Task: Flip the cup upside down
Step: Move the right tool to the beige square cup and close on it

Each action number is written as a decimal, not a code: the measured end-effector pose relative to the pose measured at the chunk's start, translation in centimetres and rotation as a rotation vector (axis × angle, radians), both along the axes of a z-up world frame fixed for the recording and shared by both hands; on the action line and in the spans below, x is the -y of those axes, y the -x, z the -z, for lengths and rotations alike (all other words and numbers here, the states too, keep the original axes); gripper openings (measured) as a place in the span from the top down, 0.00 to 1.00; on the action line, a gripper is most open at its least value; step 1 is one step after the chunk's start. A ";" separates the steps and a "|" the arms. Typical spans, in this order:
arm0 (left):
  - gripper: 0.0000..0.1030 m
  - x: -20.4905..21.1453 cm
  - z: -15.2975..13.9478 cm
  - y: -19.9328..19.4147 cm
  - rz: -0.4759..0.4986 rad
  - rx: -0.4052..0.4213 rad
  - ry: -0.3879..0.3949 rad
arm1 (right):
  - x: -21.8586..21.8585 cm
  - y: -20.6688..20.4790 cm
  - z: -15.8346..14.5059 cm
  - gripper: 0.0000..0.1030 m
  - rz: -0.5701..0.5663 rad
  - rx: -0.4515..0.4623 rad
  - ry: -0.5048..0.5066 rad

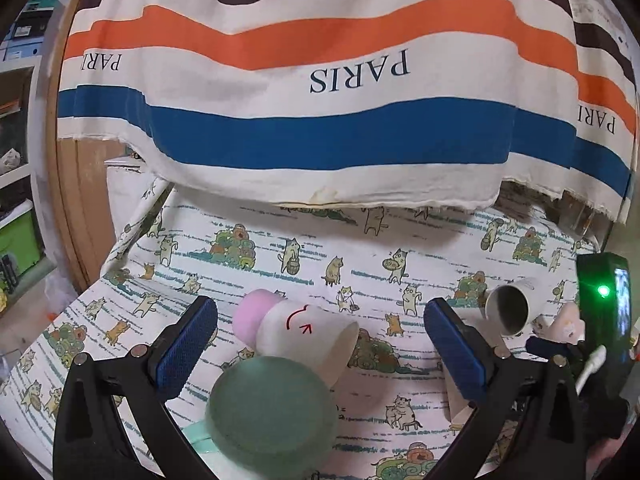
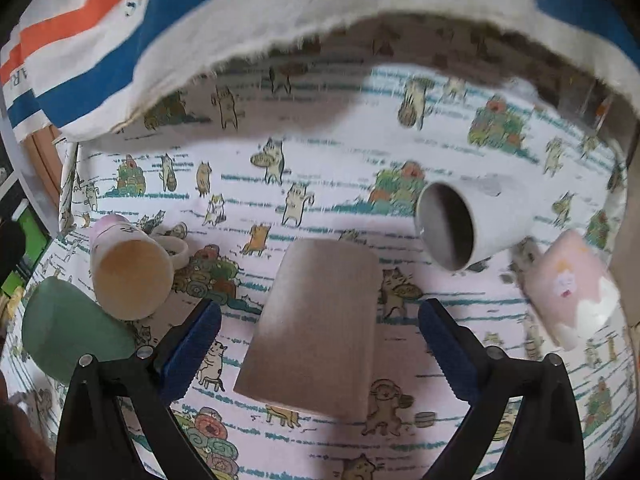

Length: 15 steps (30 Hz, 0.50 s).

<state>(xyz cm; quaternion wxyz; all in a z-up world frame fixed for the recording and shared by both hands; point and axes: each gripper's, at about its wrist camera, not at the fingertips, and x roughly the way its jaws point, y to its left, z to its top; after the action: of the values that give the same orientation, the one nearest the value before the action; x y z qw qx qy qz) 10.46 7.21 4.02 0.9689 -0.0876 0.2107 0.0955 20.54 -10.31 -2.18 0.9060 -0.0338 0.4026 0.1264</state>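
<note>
Several cups lie on a cat-print cloth. In the left wrist view a pale green cup (image 1: 272, 408) stands upside down, base up, between my open left gripper's (image 1: 320, 348) fingers. Behind it a pink-and-white mug (image 1: 296, 328) lies on its side. In the right wrist view a plain beige cup (image 2: 316, 332) sits between my open right gripper's (image 2: 320, 344) fingers, untouched. A white cup (image 2: 464, 224) lies on its side, mouth toward me, and a pink cup (image 2: 568, 288) lies tilted at the right. The green cup (image 2: 68, 328) and the mug (image 2: 128, 268) show at the left.
A striped cloth reading PARIS (image 1: 320, 80) hangs at the back over the table's far edge. The right gripper's body with a green light (image 1: 604, 300) shows at the right of the left wrist view. Shelves with boxes (image 1: 20, 160) stand at the far left.
</note>
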 end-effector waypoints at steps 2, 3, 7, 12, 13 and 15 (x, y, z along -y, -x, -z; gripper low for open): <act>0.00 0.0 0.1 -0.1 0.012 -0.005 0.010 | -0.1 -0.5 0.3 0.03 0.006 -0.016 -0.009; 0.00 0.1 0.2 -0.1 0.015 -0.009 0.010 | -0.3 -0.6 0.4 0.03 0.008 -0.018 -0.004; 0.00 0.2 0.1 0.0 0.012 -0.008 0.005 | -0.4 -1.0 1.1 0.03 0.007 -0.066 0.011; 0.00 0.0 0.3 -0.4 0.005 -0.021 0.008 | 0.0 -1.1 2.1 0.08 0.021 -0.124 -0.021; 0.00 0.0 0.4 -0.5 0.003 -0.028 0.009 | -0.1 -1.0 2.2 0.10 0.020 -0.119 -0.006; 0.00 -0.1 0.6 -0.7 0.004 -0.041 0.013 | -0.3 -1.0 2.5 0.19 0.018 -0.125 0.008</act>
<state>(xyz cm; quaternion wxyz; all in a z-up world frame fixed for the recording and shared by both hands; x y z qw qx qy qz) 11.20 7.30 3.38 0.9640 -0.0915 0.2312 0.0941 21.53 -10.05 -4.69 0.8801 -0.0258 0.4590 0.1184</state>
